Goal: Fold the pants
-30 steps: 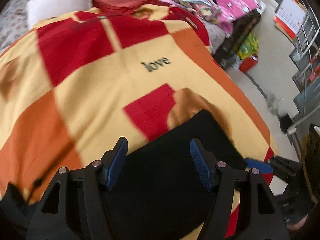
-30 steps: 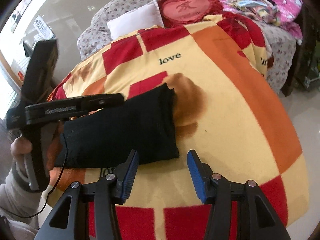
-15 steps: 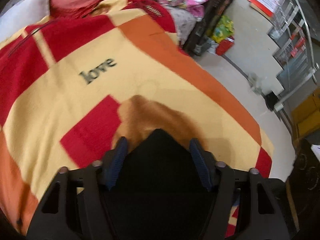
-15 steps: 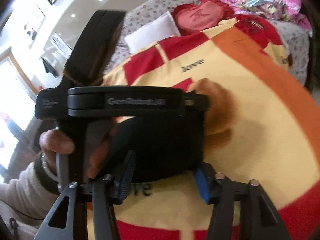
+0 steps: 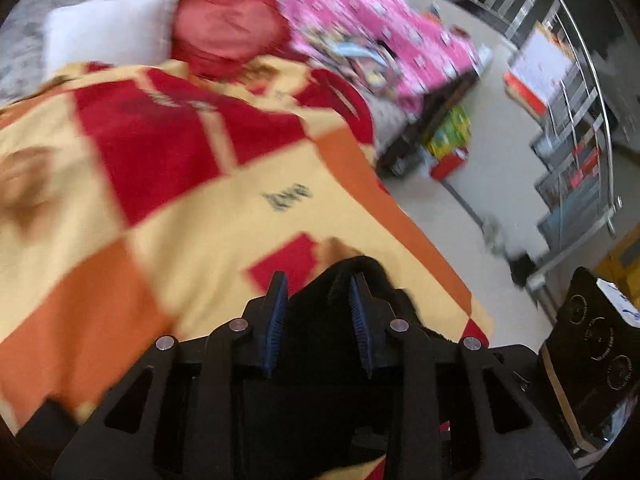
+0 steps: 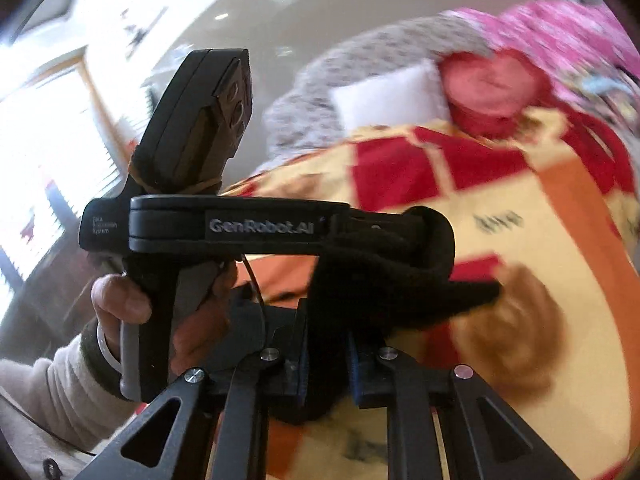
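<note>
Both grippers have closed on the pants since a second ago, when they hovered open over the flat folded bundle, and the cloth has come up off the blanket [image 5: 208, 216].

Largest first: the blanket (red, orange and yellow checks) covers the bed, with a white pillow [image 5: 108, 44] and a red heart cushion [image 5: 228, 32] at its far edge. The pants [image 6: 384, 264], black and bunched, hang above the blanket's near right corner.

In the right wrist view the left gripper [image 6: 360, 224] reaches in from the left, its tips buried in the upper fold of the cloth. The right gripper [image 6: 326, 364] clamps the lower part, fingers [image 6: 302, 368] pressed against both sides.

From the left wrist view, the left gripper [image 5: 318, 316] pinches a raised ridge of pants [image 5: 360, 268] between its blue pads [image 5: 276, 320].
</note>
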Tool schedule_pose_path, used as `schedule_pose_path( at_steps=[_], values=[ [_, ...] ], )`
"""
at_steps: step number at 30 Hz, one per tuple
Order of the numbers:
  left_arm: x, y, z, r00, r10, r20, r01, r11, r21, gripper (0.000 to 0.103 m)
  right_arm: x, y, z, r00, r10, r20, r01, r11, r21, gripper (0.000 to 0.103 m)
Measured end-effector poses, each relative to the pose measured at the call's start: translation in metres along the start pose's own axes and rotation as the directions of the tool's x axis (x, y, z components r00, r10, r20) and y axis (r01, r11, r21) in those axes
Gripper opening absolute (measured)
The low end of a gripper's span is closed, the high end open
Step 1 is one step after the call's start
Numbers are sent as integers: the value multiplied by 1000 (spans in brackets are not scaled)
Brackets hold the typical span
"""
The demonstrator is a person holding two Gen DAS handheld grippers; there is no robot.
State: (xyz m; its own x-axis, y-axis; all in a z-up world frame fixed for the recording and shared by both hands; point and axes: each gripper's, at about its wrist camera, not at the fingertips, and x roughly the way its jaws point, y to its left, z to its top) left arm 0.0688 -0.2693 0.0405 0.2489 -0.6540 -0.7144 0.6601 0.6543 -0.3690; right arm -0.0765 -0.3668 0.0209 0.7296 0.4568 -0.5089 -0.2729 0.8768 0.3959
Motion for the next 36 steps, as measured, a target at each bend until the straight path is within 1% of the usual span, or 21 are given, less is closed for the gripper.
schedule_pose_path(
  at_steps=[3,5,6,8,9,11,12,13,15,16,17,20,22,24,27,30,31,32,33,34,36],
  values=[
    [-38,41,-20,997,68,39,-65,994,-91,30,30,32,5,997,57,-43,-60,995,-84,15],
    [-55,67,-40,992,116,42,-107,980,-168,30,51,46,2,992,100,-83,-108,989,-100,15],
    [-66,81,-53,988,145,42,-135,971,-197,30,69,53,-2,982,138,-126,-150,984,-97,15],
    [-78,98,-71,979,201,42,-186,953,-238,30,93,60,-11,966,172,-195,-193,977,-91,15],
    [-86,106,-84,973,228,38,-210,942,-262,33,109,64,-20,951,183,-251,-210,974,-86,15],
    [-95,118,-99,972,232,30,-214,933,-289,43,132,68,-33,923,157,-350,-199,976,-88,17],
    [-98,124,-108,975,220,23,-203,930,-306,48,132,70,-34,925,151,-350,-198,975,-103,17],
    [-100,126,-114,978,208,22,-190,928,-322,52,129,70,-32,926,161,-343,-207,973,-102,21],
    [-101,126,-123,981,194,30,-172,923,-344,58,117,66,-24,919,224,-325,-254,966,-54,28],
    [-100,124,-126,981,191,31,-169,923,-347,60,110,64,-21,921,244,-304,-266,963,-35,33],
    [-100,122,-129,981,190,33,-167,923,-345,61,105,61,-17,926,256,-279,-271,962,-18,35],
    [-99,119,-137,986,164,33,-141,919,-369,61,88,50,-6,943,239,-230,-246,969,0,35],
    [-98,119,-139,990,135,41,-107,911,-399,72,84,44,-6,954,202,-219,-209,978,-10,35],
    [-92,116,-144,992,119,40,-92,902,-421,77,88,37,-2,968,119,-222,-130,991,-33,35],
    [-77,108,-146,986,164,1,-150,904,-400,77,106,30,-2,971,7,-237,-22,998,-61,35],
    [-64,96,-145,973,232,-14,-222,911,-347,77,115,19,-3,973,16,-231,-25,999,-35,35],
    [-60,91,-145,968,252,-19,-245,916,-319,72,119,17,-2,972,15,-235,-23,999,-30,35],
    [-55,88,-145,965,261,-25,-256,919,-300,60,121,17,-2,971,14,-237,-22,999,-28,35],
    [-49,85,-144,963,268,-40,-268,922,-279,25,121,17,-1,972,12,-236,-19,999,-28,35],
    [-46,83,-145,963,264,-51,-268,926,-265,19,121,18,0,972,10,-236,-17,999,-28,35],
    [-52,82,-145,970,243,-31,-242,930,-277,13,117,21,2,972,6,-235,-15,999,-34,35]
  ],
)
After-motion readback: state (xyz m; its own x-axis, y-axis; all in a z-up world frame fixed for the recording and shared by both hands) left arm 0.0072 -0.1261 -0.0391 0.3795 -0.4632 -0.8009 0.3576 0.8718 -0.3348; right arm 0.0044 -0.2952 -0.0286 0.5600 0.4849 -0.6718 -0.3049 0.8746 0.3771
